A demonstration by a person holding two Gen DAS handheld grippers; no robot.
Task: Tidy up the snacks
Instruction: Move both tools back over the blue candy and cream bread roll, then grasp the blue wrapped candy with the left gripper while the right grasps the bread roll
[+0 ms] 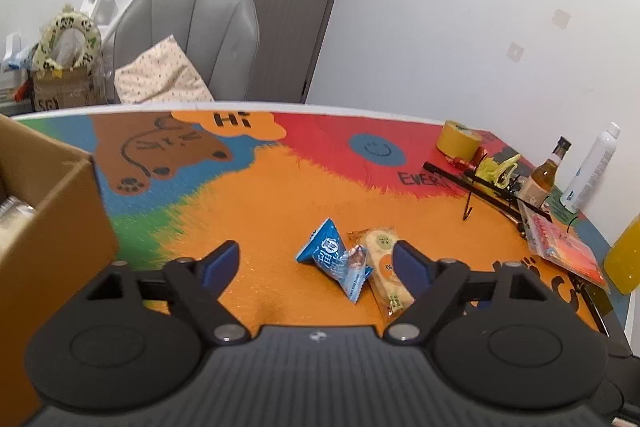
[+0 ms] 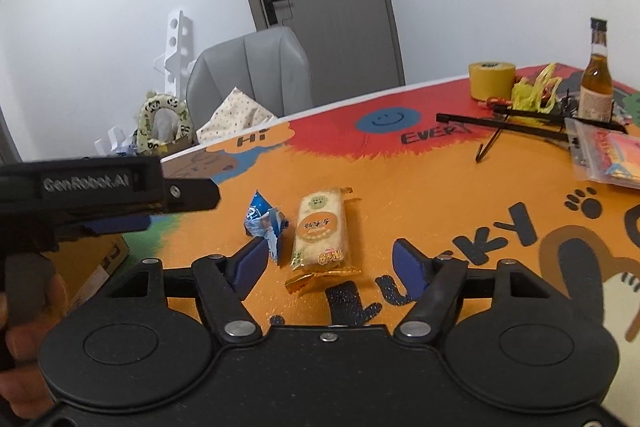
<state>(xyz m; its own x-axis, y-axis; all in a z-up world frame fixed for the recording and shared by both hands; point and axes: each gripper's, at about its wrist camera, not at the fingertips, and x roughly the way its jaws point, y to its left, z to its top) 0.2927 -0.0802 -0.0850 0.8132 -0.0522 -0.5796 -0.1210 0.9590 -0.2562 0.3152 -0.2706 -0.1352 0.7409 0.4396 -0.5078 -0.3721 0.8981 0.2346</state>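
Two snacks lie side by side on the colourful table mat. A blue triangular packet [image 1: 334, 254] [image 2: 264, 219] sits left of a clear-wrapped rice cracker bar with an orange label [image 1: 387, 267] [image 2: 321, 233]. My left gripper [image 1: 318, 263] is open and empty, low over the mat, with both snacks between its blue pads [image 1: 219, 263]. My right gripper [image 2: 328, 265] is open and empty, and the cracker bar lies between its fingers. The left gripper's body also shows at the left of the right wrist view [image 2: 100, 193]. A cardboard box [image 1: 44, 227] stands at the left.
At the back right of the table are a yellow tape roll [image 1: 458, 139], a black clothes hanger [image 1: 480, 187], a brown glass bottle [image 1: 544, 175], a white bottle [image 1: 592, 167], a zip bag of items [image 1: 560, 243] and a yellow bottle [image 1: 626, 259]. A grey chair [image 1: 192, 39] stands behind the table.
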